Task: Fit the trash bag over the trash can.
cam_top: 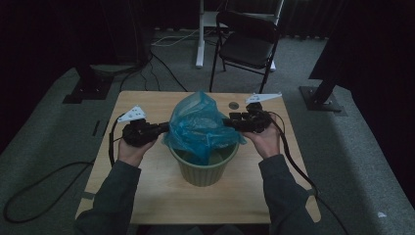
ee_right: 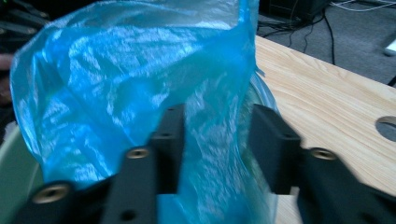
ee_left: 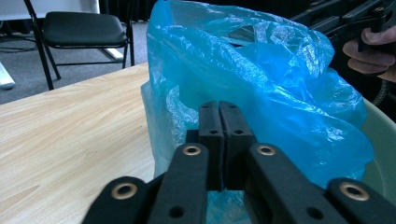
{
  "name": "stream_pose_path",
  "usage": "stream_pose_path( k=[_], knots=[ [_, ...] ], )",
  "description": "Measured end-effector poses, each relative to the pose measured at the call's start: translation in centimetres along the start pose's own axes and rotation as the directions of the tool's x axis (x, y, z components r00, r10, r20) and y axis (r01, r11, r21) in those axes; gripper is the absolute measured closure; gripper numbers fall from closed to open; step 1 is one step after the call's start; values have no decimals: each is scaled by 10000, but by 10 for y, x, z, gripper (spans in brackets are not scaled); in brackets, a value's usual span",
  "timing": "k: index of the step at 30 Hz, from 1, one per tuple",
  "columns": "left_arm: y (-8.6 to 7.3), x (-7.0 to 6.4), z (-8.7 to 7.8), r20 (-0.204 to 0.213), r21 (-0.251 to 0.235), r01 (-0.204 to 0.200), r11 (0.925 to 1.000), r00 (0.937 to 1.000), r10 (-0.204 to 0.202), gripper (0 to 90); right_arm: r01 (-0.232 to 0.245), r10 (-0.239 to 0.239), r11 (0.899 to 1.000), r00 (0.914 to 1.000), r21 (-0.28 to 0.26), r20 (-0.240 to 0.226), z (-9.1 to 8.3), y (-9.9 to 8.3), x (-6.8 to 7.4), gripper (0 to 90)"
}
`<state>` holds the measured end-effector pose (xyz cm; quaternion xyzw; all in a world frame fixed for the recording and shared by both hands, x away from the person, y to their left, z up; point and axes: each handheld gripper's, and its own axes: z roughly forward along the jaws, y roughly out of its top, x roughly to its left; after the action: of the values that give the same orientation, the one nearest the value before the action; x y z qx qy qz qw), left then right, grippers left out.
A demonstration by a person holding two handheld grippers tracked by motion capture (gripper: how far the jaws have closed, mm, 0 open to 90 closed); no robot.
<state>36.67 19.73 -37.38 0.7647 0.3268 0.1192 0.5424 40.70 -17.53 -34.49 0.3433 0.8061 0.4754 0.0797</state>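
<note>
A crinkled blue plastic bag (cam_top: 200, 122) stands up out of a pale green ribbed bin (cam_top: 203, 171) at the middle of the wooden table (cam_top: 147, 196). My left gripper (cam_top: 165, 128) meets the bag's left side. In the left gripper view its jaws (ee_left: 219, 126) are pressed together against the bag (ee_left: 261, 79), with a sliver of blue film between them. My right gripper (cam_top: 228, 122) is at the bag's right side. In the right gripper view it (ee_right: 217, 116) stands open with the bag's film (ee_right: 116, 79) hanging between the jaws. The bin's rim (ee_left: 380, 140) (ee_right: 11, 158) shows beside the bag.
A black folding chair (cam_top: 247, 41) stands on the carpet beyond the table's far edge. A round cable hole (cam_top: 234, 105) sits in the tabletop behind the bag. Cables trail over the floor at left and right. The other hand (ee_left: 369, 51) shows past the bag.
</note>
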Motion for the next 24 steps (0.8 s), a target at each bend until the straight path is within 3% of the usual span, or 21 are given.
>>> stream_pose_path(
  k=[5,6,8,9,10,11,12,16,19,24],
  knots=[
    [-2,0,0,255,-37,78,10000,9996,-78,600,102,-113,9994,9993,327,350,6,0,2,405],
    [-3,-1,2,289,115,13,9999,9996,-16,576,313,-352,9981,9967,529,733,8,-1,3,405],
    [-4,-2,3,273,205,-22,9998,9996,16,549,456,-530,9962,9935,743,1010,10,-2,5,421],
    [-5,-3,5,238,273,-100,9996,9997,93,541,667,-812,9919,9874,1079,1356,13,-5,7,499],
    [-6,-6,5,-95,216,-250,9995,9996,252,558,745,-926,9900,9838,1197,1533,14,-6,8,544],
    [-6,-6,5,-95,216,-250,9995,9996,252,609,745,-926,9900,9838,1197,1533,14,-6,8,544],
    [-6,-6,2,-228,231,-271,9994,9994,277,669,829,-1075,9877,9758,1325,1903,14,-8,9,619],
    [-8,-10,0,-408,277,-510,9983,9978,521,792,554,-716,9945,9793,892,1893,4,-10,7,698],
    [-9,-14,-2,-429,299,-681,9972,9967,694,826,519,-646,9959,9816,744,1795,-1,-13,6,713],
    [-14,-21,-7,-237,151,-707,9974,9972,711,797,414,-492,9973,9899,606,1330,-13,-22,10,614]
  ],
)
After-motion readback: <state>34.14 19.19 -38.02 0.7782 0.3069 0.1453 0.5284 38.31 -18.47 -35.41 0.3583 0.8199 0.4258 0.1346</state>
